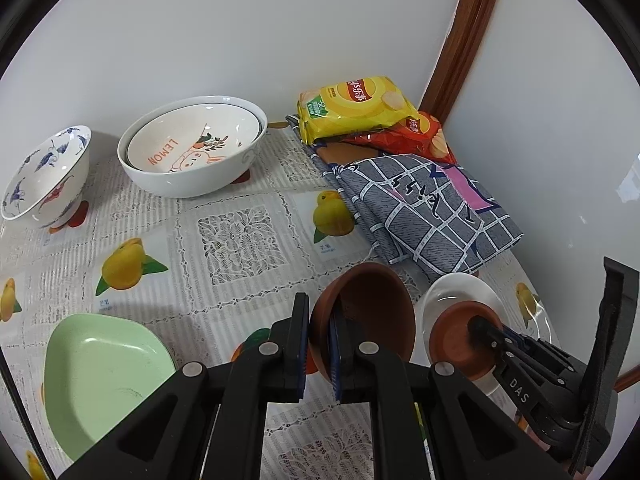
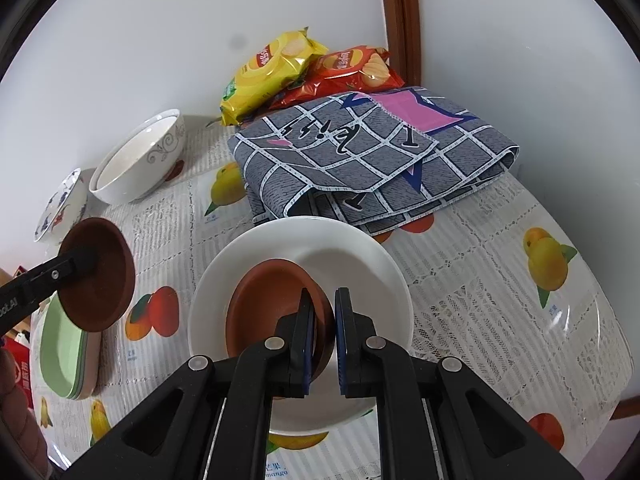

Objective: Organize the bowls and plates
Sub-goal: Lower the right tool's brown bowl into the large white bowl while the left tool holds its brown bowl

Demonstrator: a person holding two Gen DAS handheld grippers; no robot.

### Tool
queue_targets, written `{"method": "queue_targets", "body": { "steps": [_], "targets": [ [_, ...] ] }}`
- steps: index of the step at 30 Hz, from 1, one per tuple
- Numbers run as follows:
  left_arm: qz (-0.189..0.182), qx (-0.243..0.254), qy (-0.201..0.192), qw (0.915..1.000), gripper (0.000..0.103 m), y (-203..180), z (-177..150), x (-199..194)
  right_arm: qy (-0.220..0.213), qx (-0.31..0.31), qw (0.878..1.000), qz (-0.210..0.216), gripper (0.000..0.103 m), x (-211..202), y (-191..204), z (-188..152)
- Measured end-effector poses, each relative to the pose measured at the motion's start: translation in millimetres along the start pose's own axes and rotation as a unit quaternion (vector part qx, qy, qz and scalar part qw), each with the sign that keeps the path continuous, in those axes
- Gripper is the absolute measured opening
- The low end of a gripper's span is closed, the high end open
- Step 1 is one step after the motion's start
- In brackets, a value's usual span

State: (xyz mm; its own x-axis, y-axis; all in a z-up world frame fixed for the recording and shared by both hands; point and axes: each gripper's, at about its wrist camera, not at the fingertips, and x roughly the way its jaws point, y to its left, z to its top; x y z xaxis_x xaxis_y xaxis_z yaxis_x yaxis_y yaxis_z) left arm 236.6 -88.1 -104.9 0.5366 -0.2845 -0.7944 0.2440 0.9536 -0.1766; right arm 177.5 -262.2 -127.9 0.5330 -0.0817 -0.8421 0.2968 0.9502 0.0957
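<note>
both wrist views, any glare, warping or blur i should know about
Left wrist view: fisheye bends the brown door frame and blacks out the corners; soft glare on the wall at right. Right wrist view: same warping, sheen on the tablecloth, a faint smudge on the wall. Both look sharp.

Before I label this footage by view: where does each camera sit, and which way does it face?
Left wrist view: rides the left claw, looking down over its fingers, shut on a brown dish; the right claw shows at right.
Right wrist view: rides the right claw, looking down on a second brown dish it grips over the white plate; the left claw shows at left.
Shared: both dishes, white plate, folded cloth, chip bags, green plates.
</note>
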Motion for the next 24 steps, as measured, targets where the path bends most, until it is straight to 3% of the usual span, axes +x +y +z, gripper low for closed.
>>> {"method": "queue_targets", "body": {
  "steps": [24],
  "targets": [
    [-0.012,0.000,0.000,0.9999,0.009,-0.5,-1.5,-8.4,0.010,0.003,1.000,-0.026,0.010,10.4,1.7,-0.4]
  ]
}}
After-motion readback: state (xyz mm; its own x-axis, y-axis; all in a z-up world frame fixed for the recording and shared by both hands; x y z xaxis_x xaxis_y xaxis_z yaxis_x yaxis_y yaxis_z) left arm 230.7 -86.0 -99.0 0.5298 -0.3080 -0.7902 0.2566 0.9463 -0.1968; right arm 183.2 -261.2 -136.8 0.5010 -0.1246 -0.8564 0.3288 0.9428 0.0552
